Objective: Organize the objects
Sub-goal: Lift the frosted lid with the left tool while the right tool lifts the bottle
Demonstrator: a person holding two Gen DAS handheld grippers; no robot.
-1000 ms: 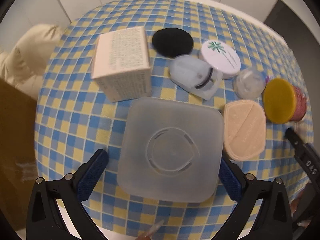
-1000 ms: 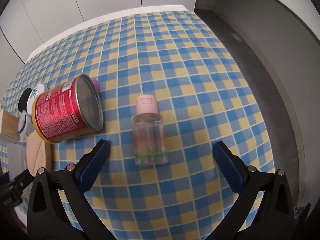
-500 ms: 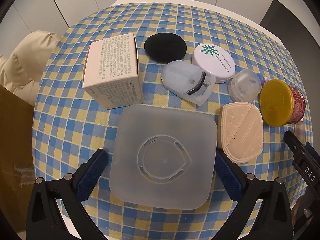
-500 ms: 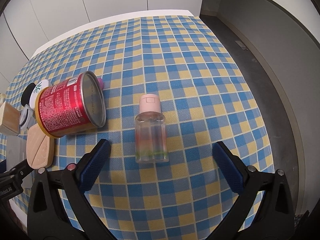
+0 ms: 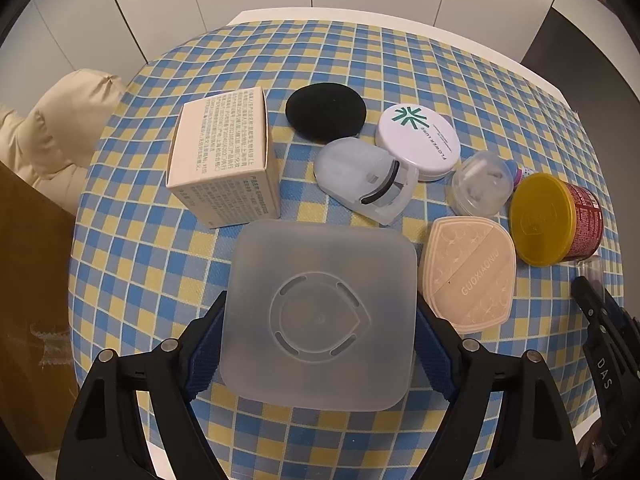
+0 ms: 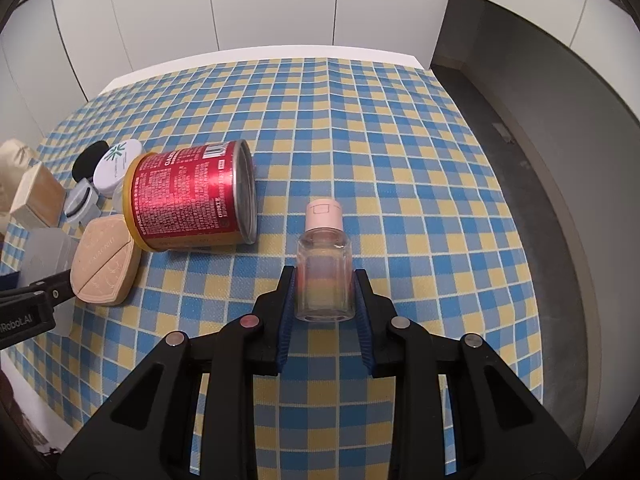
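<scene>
Everywhere checkered tablecloth (image 6: 360,120), white cabinets (image 6: 272,4) behind.

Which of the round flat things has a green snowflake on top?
The white round compact has it. It sits behind the clear eyelash curler. The black round pad beside it is plain, and the red can has a plain yellow lid.

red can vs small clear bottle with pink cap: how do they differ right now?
The red metal can with a yellow lid lies on its side, free; the small clear bottle with a pink cap sits between the right gripper pads, whose jaws have just been closing. Can: opaque, wider. Bottle: see-through, narrower. Both on the checked tablecloth.
</scene>
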